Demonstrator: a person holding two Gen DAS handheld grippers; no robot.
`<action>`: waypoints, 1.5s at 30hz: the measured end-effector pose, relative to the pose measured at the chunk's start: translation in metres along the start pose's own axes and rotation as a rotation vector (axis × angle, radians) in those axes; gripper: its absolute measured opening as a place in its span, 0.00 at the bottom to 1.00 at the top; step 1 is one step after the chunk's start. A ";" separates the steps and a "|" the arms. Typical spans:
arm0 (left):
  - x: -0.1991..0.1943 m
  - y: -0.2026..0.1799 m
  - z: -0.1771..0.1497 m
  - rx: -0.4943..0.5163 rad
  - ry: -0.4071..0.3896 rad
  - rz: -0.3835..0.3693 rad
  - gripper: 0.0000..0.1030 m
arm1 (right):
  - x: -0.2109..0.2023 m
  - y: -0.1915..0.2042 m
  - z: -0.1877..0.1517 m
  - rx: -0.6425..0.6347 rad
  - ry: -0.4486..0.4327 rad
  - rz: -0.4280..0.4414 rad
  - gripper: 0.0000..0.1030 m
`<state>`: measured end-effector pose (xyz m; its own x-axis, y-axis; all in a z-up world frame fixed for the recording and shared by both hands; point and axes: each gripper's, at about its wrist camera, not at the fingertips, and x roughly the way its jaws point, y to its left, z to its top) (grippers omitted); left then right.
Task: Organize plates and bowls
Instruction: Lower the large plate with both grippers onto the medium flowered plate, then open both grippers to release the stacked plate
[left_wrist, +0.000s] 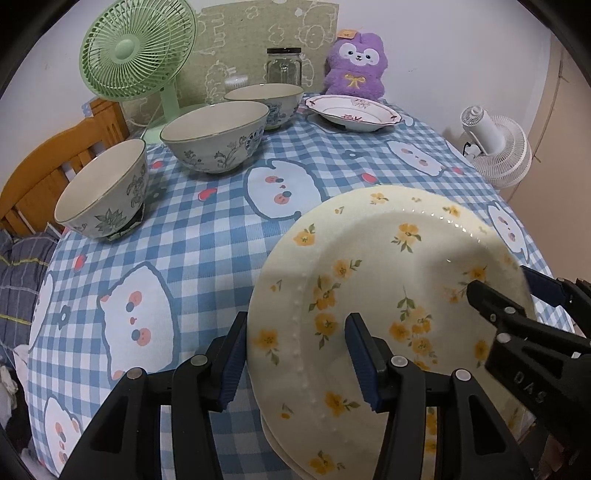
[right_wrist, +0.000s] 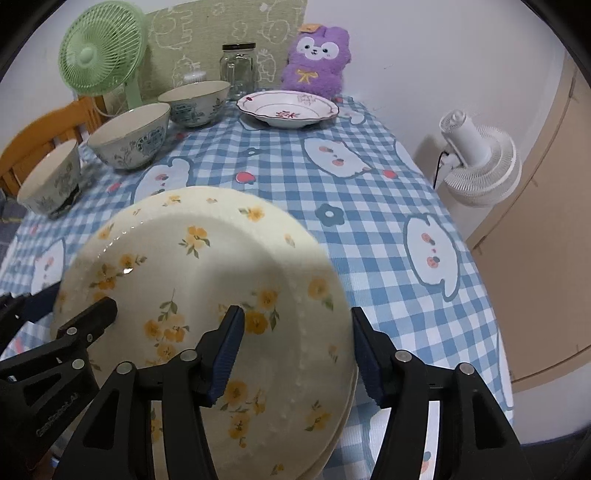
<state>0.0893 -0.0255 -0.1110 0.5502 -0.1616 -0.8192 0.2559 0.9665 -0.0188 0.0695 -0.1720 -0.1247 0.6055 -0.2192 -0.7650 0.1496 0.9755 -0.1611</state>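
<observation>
In the left wrist view, the left gripper (left_wrist: 295, 360) sits over the left rim of a yellow flower plate (left_wrist: 388, 280). One finger is outside the rim and the other is over the inside of the plate. The fingers stand apart with the rim between them, and I cannot tell if the pads press on it. The plate is near the front edge of the table (left_wrist: 207, 236), toward the right corner, and looks tilted. Another plate rim peeks out just under it. The right gripper (left_wrist: 517, 291) reaches in from the right, with its fingers on both sides of the plate's right rim. Three flowered bowls (left_wrist: 214, 136) stand in a row along the left edge. A pink-trimmed dish (left_wrist: 354, 112) sits near the back edge, with a glass jar (left_wrist: 283, 66), a purple plush toy (left_wrist: 356, 64) and a green fan (left_wrist: 138, 50) behind.

In the right wrist view, the right gripper (right_wrist: 297, 354) has the plate's (right_wrist: 207, 266) right rim between its two fingers. The fingers stand apart, and it is hard to see if they squeeze. The left gripper (right_wrist: 70, 314) comes in at the plate's left rim. The bowls (right_wrist: 129, 134) are at the left edge and the dish (right_wrist: 288, 109) at the back. A white fan (right_wrist: 480, 166) stands beside the right edge.
</observation>
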 end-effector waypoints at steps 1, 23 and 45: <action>0.000 0.000 0.000 -0.003 -0.002 -0.003 0.51 | 0.000 0.001 0.000 -0.003 0.000 -0.007 0.61; -0.008 -0.009 0.004 0.002 -0.061 0.059 0.64 | -0.007 -0.005 0.001 -0.023 -0.073 0.089 0.74; -0.015 -0.021 0.018 0.050 -0.124 0.063 0.78 | -0.013 -0.028 0.015 0.024 -0.150 0.098 0.74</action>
<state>0.0896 -0.0470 -0.0877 0.6597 -0.1273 -0.7406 0.2556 0.9648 0.0618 0.0691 -0.1968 -0.1003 0.7277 -0.1245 -0.6745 0.1016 0.9921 -0.0735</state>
